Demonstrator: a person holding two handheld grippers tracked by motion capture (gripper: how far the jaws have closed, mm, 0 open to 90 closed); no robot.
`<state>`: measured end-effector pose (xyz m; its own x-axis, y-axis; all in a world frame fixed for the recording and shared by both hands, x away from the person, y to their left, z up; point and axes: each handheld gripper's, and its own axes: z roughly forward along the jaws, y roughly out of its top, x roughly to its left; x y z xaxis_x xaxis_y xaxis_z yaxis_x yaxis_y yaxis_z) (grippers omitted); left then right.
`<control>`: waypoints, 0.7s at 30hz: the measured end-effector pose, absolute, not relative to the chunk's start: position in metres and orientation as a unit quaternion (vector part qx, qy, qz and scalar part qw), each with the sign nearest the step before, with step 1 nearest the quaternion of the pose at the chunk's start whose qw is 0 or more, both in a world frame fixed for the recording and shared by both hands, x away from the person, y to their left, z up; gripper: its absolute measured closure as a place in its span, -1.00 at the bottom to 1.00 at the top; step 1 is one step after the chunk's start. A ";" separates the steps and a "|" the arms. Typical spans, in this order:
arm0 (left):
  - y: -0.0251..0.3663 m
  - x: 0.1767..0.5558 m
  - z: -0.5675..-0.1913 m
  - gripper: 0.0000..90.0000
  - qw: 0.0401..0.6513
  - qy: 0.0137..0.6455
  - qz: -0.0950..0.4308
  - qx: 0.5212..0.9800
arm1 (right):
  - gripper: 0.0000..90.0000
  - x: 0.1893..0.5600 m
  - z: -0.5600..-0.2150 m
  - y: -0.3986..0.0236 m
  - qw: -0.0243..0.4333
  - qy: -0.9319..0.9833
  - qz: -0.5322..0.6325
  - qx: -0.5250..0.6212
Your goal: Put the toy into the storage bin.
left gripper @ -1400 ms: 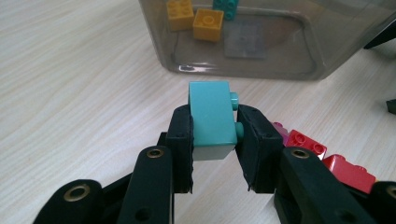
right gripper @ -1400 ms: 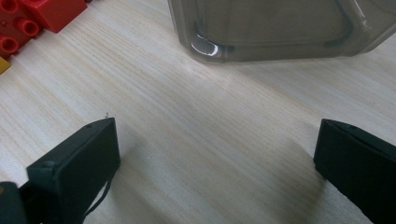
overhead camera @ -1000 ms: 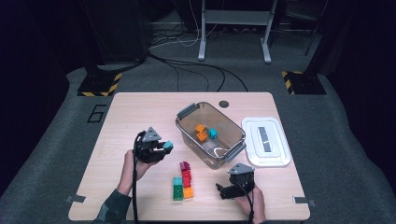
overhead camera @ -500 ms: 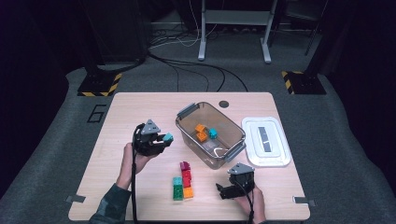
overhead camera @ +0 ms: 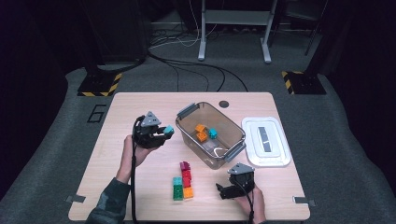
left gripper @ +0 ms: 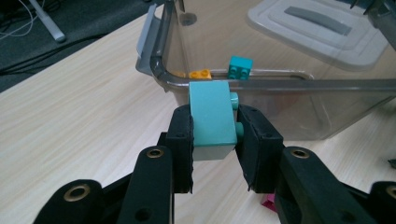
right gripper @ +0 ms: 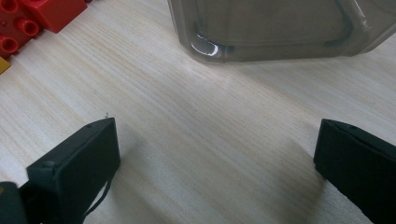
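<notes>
Landmark: the clear, grey-tinted plastic tub (overhead camera: 210, 135) with grey handles, standing mid-table on the pale wooden table (overhead camera: 112, 116).

Nearest the person, in front of the tub's near right corner, the right gripper (overhead camera: 223, 192) rests low over the wood, its jaws spread wide with nothing between them. In front of the tub and left of that gripper lies a cluster of toy bricks (overhead camera: 183, 181) in red, magenta, green, teal and orange.

Left of the tub, just beside its rim, the left gripper (left gripper: 214, 135) is clenched on a teal plastic toy brick (left gripper: 211, 119), held raised above the table at about rim height.

Inside the tub lie an orange brick (overhead camera: 201, 132) and a small teal brick (overhead camera: 213, 133). Right of the tub, the white rectangular lid (overhead camera: 266, 141) lies flat.
</notes>
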<state>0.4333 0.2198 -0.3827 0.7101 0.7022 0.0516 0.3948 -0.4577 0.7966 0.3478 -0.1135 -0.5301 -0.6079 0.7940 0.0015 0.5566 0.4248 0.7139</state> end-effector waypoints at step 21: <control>0.205 0.452 -0.356 0.49 0.413 0.316 0.200 0.831 | -1.00 0.348 -0.530 -0.113 0.171 0.826 0.347 0.409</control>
